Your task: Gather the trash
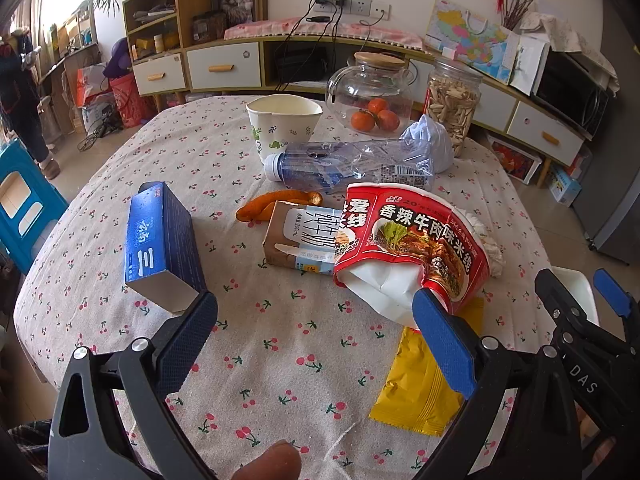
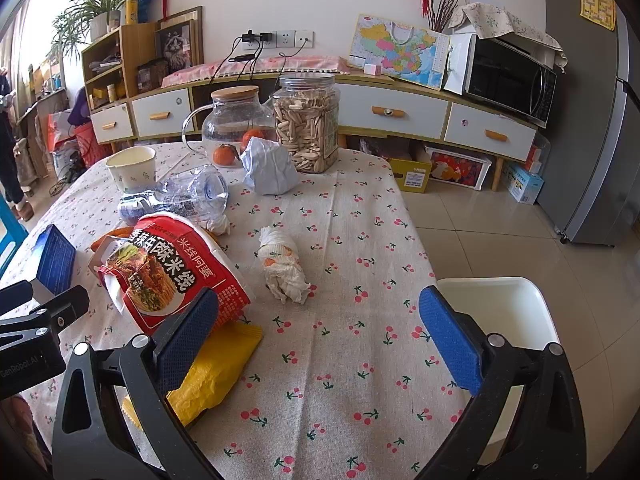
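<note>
Trash lies on the cherry-print table: a red noodle bowl (image 1: 416, 240) on its side, a yellow wrapper (image 1: 420, 384), a milk carton (image 1: 300, 240), a crushed bottle (image 1: 344, 166), a blue box (image 1: 162, 236), orange peel (image 1: 276, 202), a paper cup (image 1: 284, 122). My left gripper (image 1: 316, 316) is open and empty above the table, before the bowl. My right gripper (image 2: 320, 316) is open and empty; the bowl (image 2: 176, 276) and wrapper (image 2: 216, 372) lie by its left finger, a crumpled tissue (image 2: 282, 268) ahead. It also shows in the left wrist view (image 1: 580, 292).
A white bin (image 2: 500, 312) stands at the table's right edge. A glass teapot with oranges (image 2: 236, 128), a jar of seeds (image 2: 308, 124) and a crumpled blue paper (image 2: 268, 164) sit at the far side. Cabinets, a microwave and a fridge line the room.
</note>
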`<state>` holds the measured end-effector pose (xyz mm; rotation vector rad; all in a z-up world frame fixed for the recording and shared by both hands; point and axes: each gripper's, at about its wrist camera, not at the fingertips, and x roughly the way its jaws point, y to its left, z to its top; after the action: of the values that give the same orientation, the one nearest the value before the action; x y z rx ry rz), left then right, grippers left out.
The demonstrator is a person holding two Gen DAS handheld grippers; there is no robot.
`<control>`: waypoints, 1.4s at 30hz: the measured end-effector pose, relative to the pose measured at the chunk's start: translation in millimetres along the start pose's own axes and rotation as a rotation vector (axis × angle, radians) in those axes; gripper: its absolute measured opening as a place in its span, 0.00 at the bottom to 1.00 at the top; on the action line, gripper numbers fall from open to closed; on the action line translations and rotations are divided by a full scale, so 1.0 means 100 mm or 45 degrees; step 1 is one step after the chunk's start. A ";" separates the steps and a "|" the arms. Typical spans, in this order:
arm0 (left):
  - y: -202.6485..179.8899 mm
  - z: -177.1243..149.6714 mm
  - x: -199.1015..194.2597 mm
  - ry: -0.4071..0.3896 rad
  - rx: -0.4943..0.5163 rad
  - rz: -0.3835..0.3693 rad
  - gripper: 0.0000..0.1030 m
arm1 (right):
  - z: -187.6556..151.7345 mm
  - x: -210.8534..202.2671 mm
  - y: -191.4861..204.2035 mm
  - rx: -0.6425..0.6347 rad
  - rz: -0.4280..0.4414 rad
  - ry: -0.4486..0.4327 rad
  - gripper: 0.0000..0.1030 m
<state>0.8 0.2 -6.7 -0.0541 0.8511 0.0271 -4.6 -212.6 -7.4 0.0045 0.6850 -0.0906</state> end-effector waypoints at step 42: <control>0.08 -0.19 0.63 0.517 0.151 0.312 0.92 | 0.02 0.29 -0.17 0.174 0.022 0.273 0.93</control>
<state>27.9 7.5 -66.5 0.1617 1.2602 0.2008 17.3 -232.4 -23.7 0.1530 0.8917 -0.1215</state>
